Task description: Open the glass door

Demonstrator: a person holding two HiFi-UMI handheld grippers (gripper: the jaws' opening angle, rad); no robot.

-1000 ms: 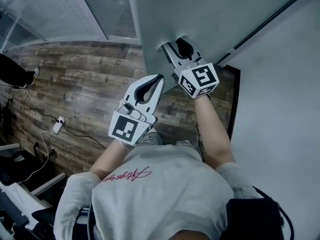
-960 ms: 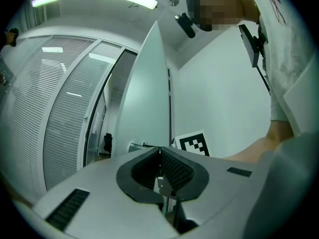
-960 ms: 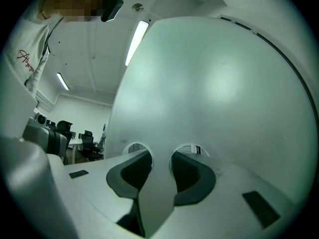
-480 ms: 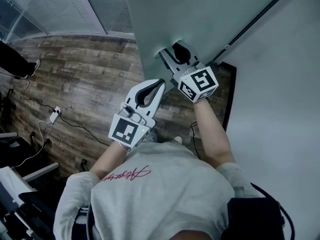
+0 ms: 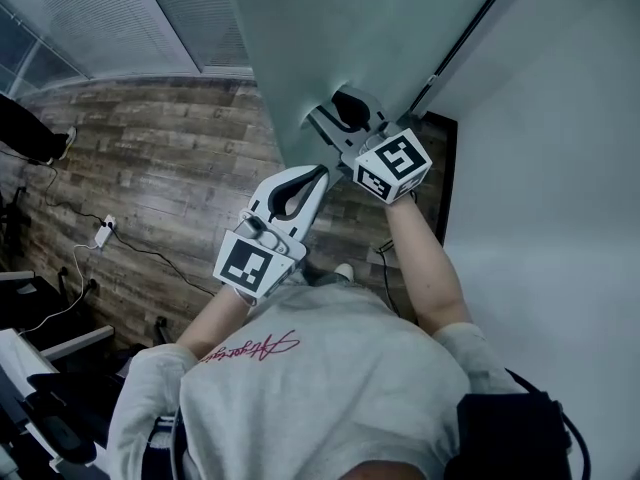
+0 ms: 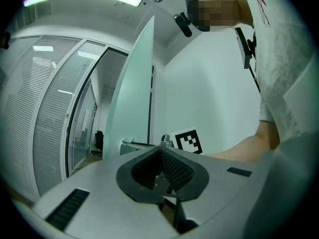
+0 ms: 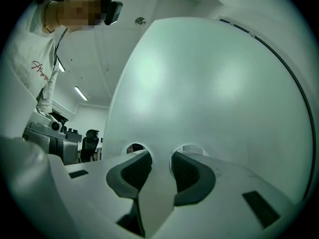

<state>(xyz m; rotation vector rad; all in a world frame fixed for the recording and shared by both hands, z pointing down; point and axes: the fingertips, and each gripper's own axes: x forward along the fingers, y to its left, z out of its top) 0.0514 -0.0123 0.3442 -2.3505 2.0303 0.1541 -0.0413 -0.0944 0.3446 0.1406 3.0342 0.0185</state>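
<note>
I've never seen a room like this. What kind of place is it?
Probably an office. There's a frosted glass door, glass walls covered with slatted blinds, and a swivel desk chair in the room beyond.

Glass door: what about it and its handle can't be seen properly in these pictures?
- The handle: in the head view the right gripper covers it; in the right gripper view only a pale strip shows between the jaws.
- Behind the glass door: its frosted pane fills the right gripper view.
- The door's top: cut off by the head view's upper edge.
</note>
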